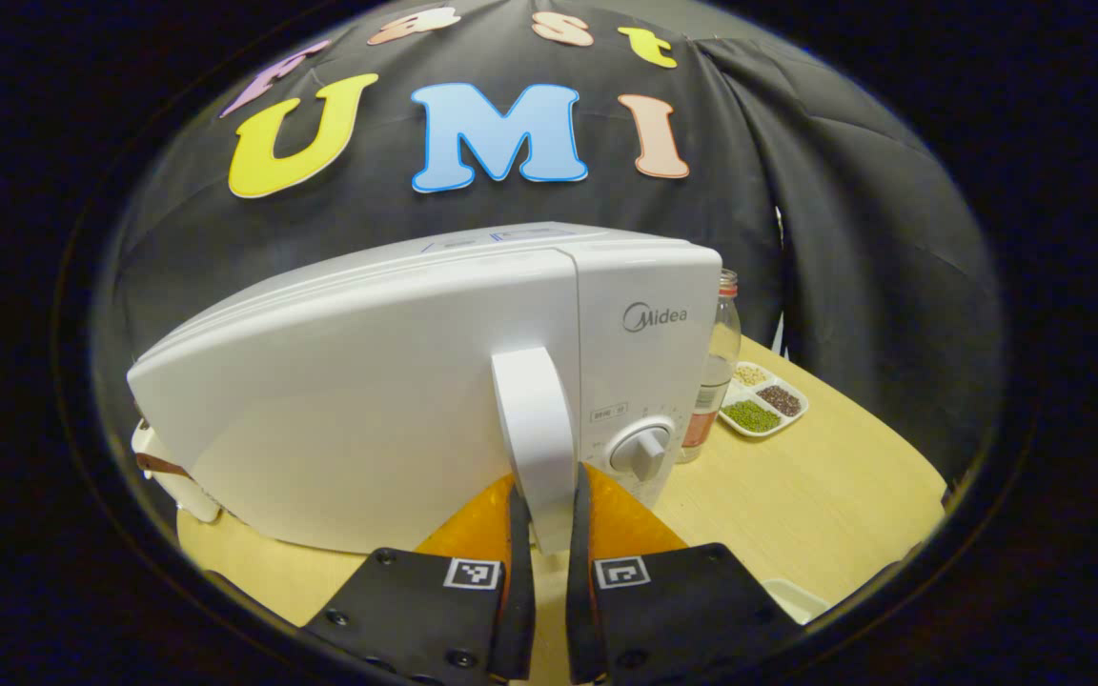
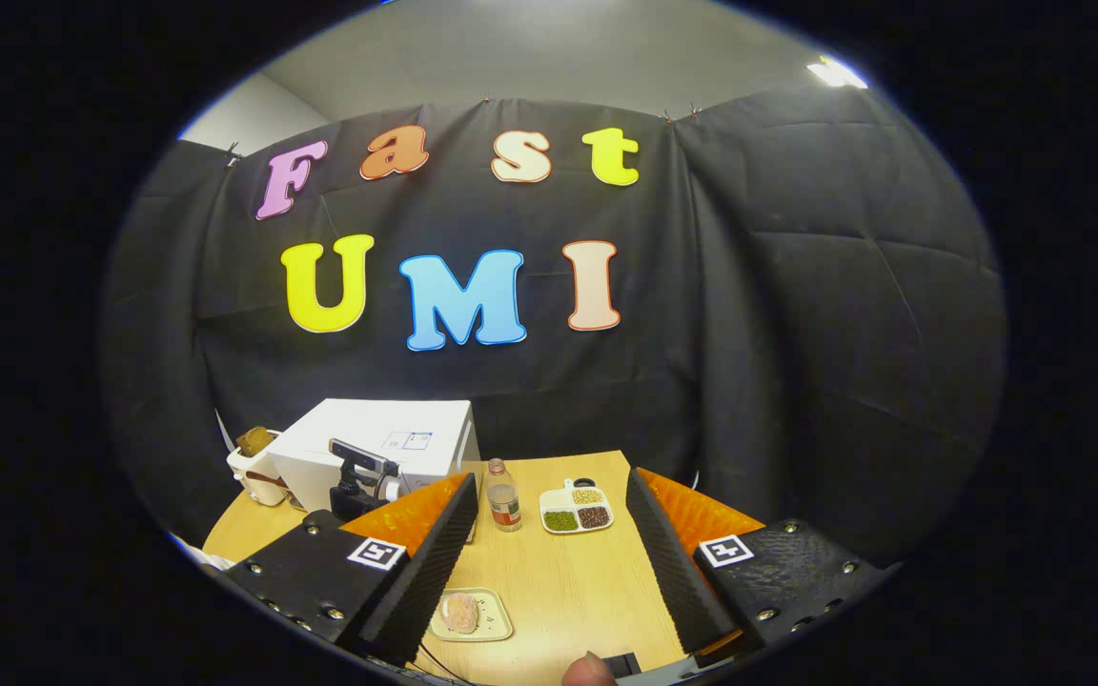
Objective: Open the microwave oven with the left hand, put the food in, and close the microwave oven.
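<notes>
- Now clamped on the microwave oven [image 1: 435,381] door's handle [image 1: 535,438]: left gripper [image 1: 549,519], a finger on each side
- Held wide open above the wooden table [image 2: 568,581]: right gripper [image 2: 549,543]
- Resting on a small plate [image 2: 487,619] near the table's front edge, well apart from the oven: food [image 2: 460,612]
- Standing right of the oven: bottle [image 1: 711,372], then a divided dish [image 1: 764,400] of grains

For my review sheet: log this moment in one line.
left gripper: shut on door handle | microwave: closed | right gripper: open | food: on plate
</notes>
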### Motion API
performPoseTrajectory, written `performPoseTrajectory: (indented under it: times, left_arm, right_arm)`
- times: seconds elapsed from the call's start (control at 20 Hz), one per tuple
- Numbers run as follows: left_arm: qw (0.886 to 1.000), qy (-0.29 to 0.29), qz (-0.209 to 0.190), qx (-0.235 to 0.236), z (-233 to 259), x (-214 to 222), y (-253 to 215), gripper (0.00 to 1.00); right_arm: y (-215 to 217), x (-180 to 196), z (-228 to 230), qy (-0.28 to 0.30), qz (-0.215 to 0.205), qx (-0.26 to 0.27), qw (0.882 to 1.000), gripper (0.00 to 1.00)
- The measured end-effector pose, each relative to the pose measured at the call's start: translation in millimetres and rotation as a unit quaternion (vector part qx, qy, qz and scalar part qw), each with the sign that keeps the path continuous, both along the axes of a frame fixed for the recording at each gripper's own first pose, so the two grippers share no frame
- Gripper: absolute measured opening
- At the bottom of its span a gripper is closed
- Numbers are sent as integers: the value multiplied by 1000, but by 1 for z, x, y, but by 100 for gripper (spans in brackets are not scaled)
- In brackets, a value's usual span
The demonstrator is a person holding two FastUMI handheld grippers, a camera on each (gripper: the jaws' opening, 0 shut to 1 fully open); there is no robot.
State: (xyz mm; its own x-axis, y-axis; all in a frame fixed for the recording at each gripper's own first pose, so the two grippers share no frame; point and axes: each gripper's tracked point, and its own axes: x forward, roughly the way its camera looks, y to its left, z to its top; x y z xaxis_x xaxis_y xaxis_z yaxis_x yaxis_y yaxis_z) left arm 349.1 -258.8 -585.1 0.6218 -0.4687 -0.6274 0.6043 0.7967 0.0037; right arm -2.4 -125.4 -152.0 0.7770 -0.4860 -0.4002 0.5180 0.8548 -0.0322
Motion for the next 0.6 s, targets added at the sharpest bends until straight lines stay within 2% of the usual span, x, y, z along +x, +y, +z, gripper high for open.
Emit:
performPoseTrajectory:
  times: [0.25,0.4,0.6]
  left_arm:
    - [1000,6,8,4,0,-4,2,22]
    - [999,-2,19,-28,10,-41,25,22]
    - [999,-1,8,-38,21,-95,79,22]
  right_arm:
    - [-1,-2,-3,-3,5,10,1000,96]
    - [-1,-1,-9,0,10,16,1000,96]
    - [8,6,-31,12,29,40,999,96]
